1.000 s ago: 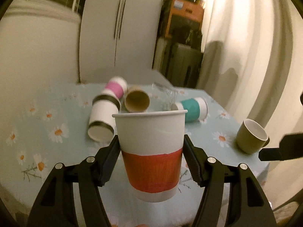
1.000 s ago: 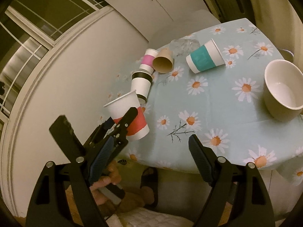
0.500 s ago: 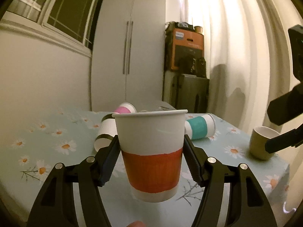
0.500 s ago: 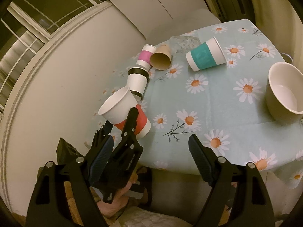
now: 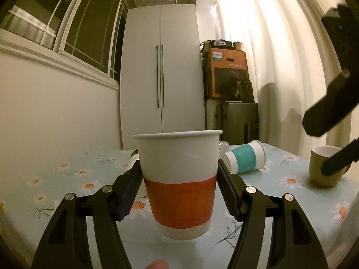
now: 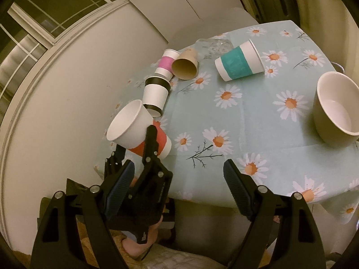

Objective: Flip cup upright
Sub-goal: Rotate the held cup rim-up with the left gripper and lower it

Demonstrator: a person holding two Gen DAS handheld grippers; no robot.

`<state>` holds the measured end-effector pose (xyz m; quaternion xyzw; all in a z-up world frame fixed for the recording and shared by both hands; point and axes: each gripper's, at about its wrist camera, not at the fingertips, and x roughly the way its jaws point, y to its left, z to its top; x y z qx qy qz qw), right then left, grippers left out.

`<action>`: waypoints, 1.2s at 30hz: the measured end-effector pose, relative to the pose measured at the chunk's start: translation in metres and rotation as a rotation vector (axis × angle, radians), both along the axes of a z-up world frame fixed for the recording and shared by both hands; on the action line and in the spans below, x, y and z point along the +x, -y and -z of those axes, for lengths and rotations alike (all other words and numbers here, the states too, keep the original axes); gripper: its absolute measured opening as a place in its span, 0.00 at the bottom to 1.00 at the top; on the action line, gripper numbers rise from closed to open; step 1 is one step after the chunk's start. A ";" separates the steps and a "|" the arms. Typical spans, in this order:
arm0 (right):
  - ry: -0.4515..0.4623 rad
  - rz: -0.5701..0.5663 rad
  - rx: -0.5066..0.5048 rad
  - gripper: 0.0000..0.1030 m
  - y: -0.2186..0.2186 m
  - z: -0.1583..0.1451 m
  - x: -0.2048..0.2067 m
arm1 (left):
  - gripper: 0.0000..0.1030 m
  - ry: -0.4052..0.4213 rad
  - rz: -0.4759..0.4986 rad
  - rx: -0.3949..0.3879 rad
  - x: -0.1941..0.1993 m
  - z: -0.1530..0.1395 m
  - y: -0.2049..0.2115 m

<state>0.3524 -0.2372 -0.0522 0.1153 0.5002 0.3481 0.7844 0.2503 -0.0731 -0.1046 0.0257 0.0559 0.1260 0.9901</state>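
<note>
White paper cup (image 5: pixel 178 179) with orange-red band. Pale blue counter (image 6: pixel 253 116) cloth with white, orange-centred daisies. Teal-banded white cup (image 6: pixel 239 61); pink-banded white cup (image 6: pixel 166 62); black-banded white cup (image 6: pixel 156 92); plain brown cup (image 6: pixel 186 65). Olive mug (image 6: pixel 334 107), white inside. Black hand-held gripper (image 6: pixel 179 192), blue pads (image 6: pixel 122 183).

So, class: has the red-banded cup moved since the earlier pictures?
Yes. In the right wrist view the red-banded cup, held in the left gripper, has tipped its mouth further left, away from the black-banded cup.
</note>
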 end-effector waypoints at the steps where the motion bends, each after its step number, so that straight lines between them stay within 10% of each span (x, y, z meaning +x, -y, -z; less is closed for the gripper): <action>1: -0.001 0.000 -0.004 0.78 0.000 0.000 0.000 | 0.62 0.005 -0.008 0.000 0.000 0.002 0.000; 31: -0.019 0.004 -0.042 0.78 0.002 0.007 0.001 | 0.64 -0.086 -0.050 0.012 0.001 0.036 0.007; 36: -0.016 0.004 -0.042 0.78 0.002 0.006 0.001 | 0.81 -0.092 -0.066 0.010 0.002 0.035 0.008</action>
